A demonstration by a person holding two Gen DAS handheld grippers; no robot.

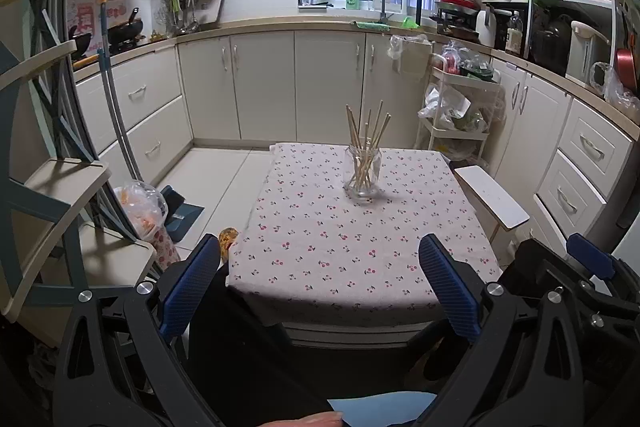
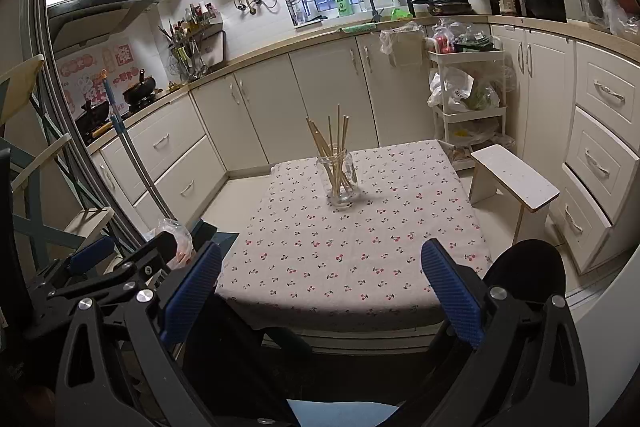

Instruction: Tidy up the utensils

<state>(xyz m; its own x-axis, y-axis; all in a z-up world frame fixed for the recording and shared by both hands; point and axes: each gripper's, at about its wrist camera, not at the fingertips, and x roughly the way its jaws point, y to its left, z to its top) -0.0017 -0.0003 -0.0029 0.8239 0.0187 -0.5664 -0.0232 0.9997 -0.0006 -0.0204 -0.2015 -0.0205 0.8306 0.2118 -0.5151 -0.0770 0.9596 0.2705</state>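
Observation:
A clear glass jar [image 1: 362, 174] holding several wooden chopsticks [image 1: 368, 131] stands upright on the far part of a table with a cherry-print cloth [image 1: 320, 251]. It also shows in the right wrist view: jar [image 2: 341, 181], chopsticks [image 2: 334, 139], cloth [image 2: 340, 259]. My left gripper [image 1: 320, 247] is open and empty, held back over the table's near edge, far from the jar. My right gripper [image 2: 322, 255] is open and empty, also at the near edge. The right gripper shows at the right edge of the left wrist view [image 1: 588, 259]; the left gripper shows at the left of the right wrist view [image 2: 96, 251].
A white stool [image 1: 492, 197] stands right of the table, a white trolley [image 1: 460, 107] with bags behind it. Kitchen cabinets [image 1: 264, 83] run along the back and both sides. A shelf unit [image 1: 60, 187] and plastic bag [image 1: 140, 203] stand left.

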